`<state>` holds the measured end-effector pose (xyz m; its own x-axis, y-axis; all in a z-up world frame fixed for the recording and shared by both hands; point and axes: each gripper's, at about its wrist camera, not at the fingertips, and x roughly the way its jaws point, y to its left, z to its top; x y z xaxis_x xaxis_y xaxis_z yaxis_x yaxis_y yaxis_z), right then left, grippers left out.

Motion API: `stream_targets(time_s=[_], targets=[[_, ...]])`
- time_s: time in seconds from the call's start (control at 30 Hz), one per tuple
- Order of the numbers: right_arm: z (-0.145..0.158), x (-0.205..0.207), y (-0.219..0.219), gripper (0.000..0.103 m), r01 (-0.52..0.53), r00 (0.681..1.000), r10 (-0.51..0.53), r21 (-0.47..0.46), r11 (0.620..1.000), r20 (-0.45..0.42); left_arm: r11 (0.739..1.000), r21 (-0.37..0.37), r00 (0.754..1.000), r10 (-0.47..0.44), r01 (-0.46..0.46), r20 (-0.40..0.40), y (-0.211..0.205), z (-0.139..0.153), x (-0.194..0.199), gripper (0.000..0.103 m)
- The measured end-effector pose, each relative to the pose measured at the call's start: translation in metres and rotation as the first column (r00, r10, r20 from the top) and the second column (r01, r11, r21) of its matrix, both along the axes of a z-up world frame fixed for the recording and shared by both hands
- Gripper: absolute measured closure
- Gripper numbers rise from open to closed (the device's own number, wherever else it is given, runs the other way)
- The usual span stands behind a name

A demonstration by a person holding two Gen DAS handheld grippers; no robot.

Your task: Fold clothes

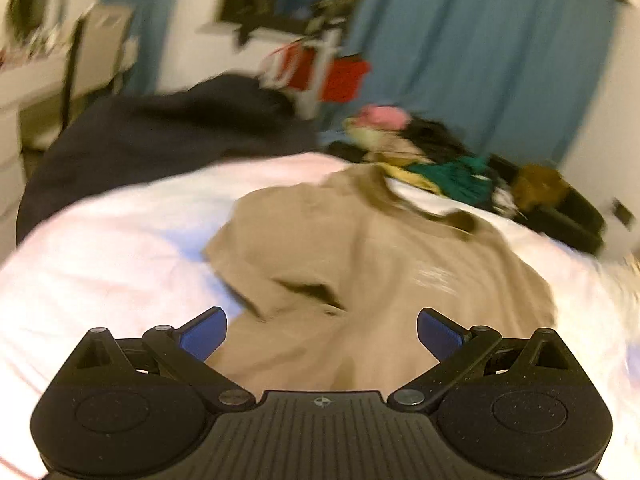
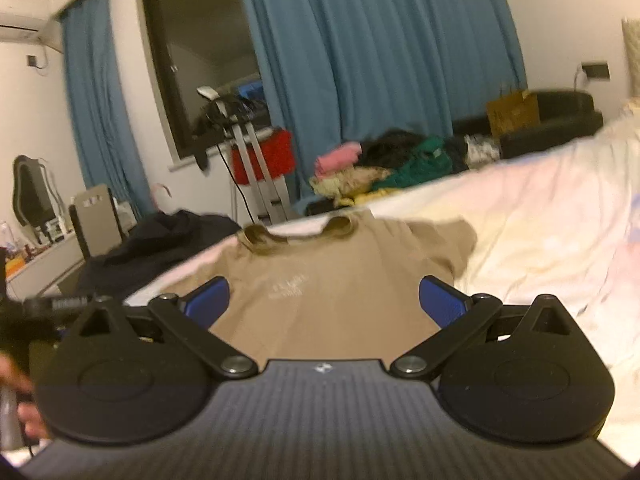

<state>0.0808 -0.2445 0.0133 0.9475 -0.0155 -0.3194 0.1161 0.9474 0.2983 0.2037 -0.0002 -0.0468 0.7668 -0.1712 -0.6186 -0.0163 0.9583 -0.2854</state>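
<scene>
Tan T-shirt [image 1: 380, 264] is the landmark: spread on the white bed [image 1: 100, 248], not folded yet.

Left wrist view: left gripper [image 1: 322, 334] hovers over the shirt's lower body, jaws wide apart, nothing between them. Sleeve on the shirt's left side is rumpled, partly flipped onto the body. Collar at the far end, clothes pile [image 1: 432, 160] just beyond it. Frame is motion-blurred.

Right wrist view: right gripper [image 2: 324, 306] over the shirt's [image 2: 332, 272] hem end, jaws apart, empty. Print faces up, other sleeve lies flat toward the bed's [image 2: 540, 240] open side.

Judgement: pre-fold layout step. Next move calls for flattening the rumpled sleeve, then each gripper pinching a shirt edge for the first fold.
</scene>
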Motion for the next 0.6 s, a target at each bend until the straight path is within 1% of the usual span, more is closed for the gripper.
stream_targets(time_s=[0.07, 0.13, 0.17, 0.23, 0.27, 0.33, 0.37, 0.43, 0.47, 0.5, 0.53, 0.57, 0.6], targets=[[-0.012, 0.013, -0.005, 0.0, 0.005, 1.0, -0.004, 0.039, 0.999, -0.028, 0.999, -0.03, 1.0, 0.022, -0.022, -0.013, 0.018, -0.014, 0.024, 0.005], [-0.022, 0.024, -0.007, 0.0, 0.01, 0.999, -0.007, 0.064, 0.998, -0.048, 0.998, -0.022, 0.999, 0.052, -0.052, -0.007, 0.031, -0.026, 0.043, 0.005], [-0.026, 0.03, -0.009, 0.0, 0.012, 0.998, -0.008, 0.074, 0.997, -0.059, 0.998, -0.02, 0.998, 0.063, -0.063, -0.016, 0.035, -0.032, 0.053, 0.005], [-0.036, 0.041, -0.011, 0.0, 0.016, 0.997, -0.009, 0.096, 0.995, -0.079, 0.997, -0.03, 0.997, 0.069, -0.07, -0.046, 0.042, -0.044, 0.073, 0.009], [-0.04, 0.046, -0.012, 0.0, 0.017, 0.996, -0.007, 0.11, 0.994, -0.088, 0.997, -0.03, 0.996, 0.073, -0.075, -0.056, 0.044, -0.049, 0.082, 0.014], [-0.049, 0.056, -0.014, 0.0, 0.021, 0.994, -0.008, 0.127, 0.992, -0.108, 0.995, -0.025, 0.994, 0.091, -0.092, -0.058, 0.045, -0.057, 0.098, 0.015], [-0.053, 0.061, -0.014, 0.0, 0.025, 0.993, -0.009, 0.131, 0.991, -0.117, 0.994, -0.023, 0.994, 0.101, -0.102, -0.051, 0.043, -0.061, 0.104, 0.017], [-0.06, 0.07, -0.014, 0.0, 0.031, 0.991, -0.012, 0.134, 0.99, -0.137, 0.993, -0.021, 0.992, 0.119, -0.12, -0.038, 0.042, -0.068, 0.117, 0.035], [-0.063, 0.074, -0.014, 0.0, 0.031, 0.989, -0.011, 0.137, 0.99, -0.144, 0.992, -0.024, 0.992, 0.122, -0.123, -0.04, 0.044, -0.069, 0.123, 0.053], [-0.065, 0.077, -0.014, 0.0, 0.031, 0.989, -0.009, 0.142, 0.989, -0.15, 0.992, -0.028, 0.992, 0.118, -0.12, -0.049, 0.045, -0.069, 0.128, 0.077], [-0.067, 0.081, -0.015, 0.0, 0.03, 0.988, -0.007, 0.147, 0.989, -0.156, 0.994, -0.041, 0.993, 0.101, -0.104, -0.052, 0.048, -0.067, 0.134, 0.089], [-0.069, 0.084, -0.014, 0.0, 0.03, 0.987, -0.005, 0.151, 0.988, -0.16, 0.995, -0.053, 0.996, 0.083, -0.085, -0.042, 0.051, -0.062, 0.14, 0.094], [-0.069, 0.087, -0.013, 0.0, 0.029, 0.987, -0.004, 0.152, 0.988, -0.162, 0.996, -0.041, 0.997, 0.074, -0.075, -0.017, 0.052, -0.054, 0.145, 0.095]])
